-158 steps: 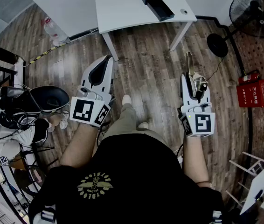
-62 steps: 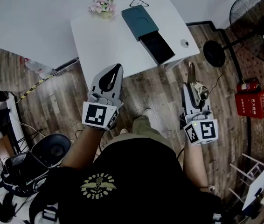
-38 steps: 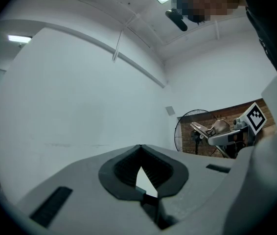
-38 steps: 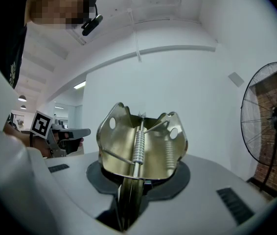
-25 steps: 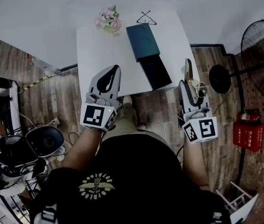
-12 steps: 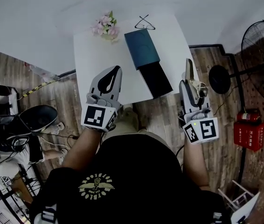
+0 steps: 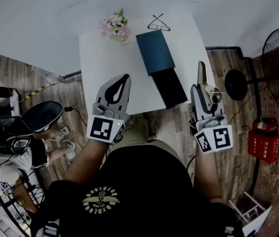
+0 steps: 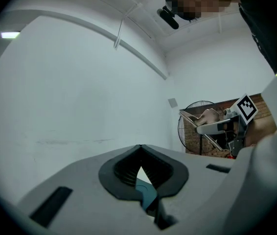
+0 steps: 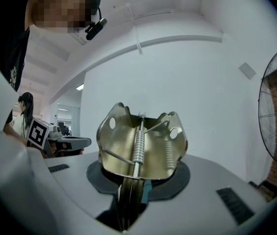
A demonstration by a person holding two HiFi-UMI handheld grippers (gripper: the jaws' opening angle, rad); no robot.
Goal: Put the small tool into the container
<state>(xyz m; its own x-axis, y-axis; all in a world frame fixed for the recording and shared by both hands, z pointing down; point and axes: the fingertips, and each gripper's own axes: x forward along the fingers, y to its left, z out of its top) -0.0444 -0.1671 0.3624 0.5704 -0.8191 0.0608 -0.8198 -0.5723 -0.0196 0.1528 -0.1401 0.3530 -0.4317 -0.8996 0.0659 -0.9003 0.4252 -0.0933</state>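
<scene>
Jaws of the right gripper (image 9: 131,192) are clamped on a brass-coloured sprung metal clip (image 9: 141,141), which stands upright above them with a coil spring running down its middle. In the head view this clip sits at centre right, overlapping the lower right corner of the white square table (image 7: 100,53). It is apart from the teal rectangular box (image 7: 154,52) lying at upper centre on that table. The box's dark drawer (image 7: 170,87) is slid out toward the lower right, and what is inside cannot be made out. The left gripper (image 7: 124,78) points at the table's near edge at centre left, its two sides pressed together with nothing between them. A pink flower posy (image 7: 114,24) and black wire-framed glasses (image 7: 158,22) lie along the table's far side. Each gripper carries a cube with black-and-white square markers (image 7: 214,138) bearing no lettering. A gold emblem (image 7: 100,201) shows on the person's black T-shirt, its lettering too small to read. The print on the red cabinet (image 7: 263,143) at far right is likewise too small to read.
</scene>
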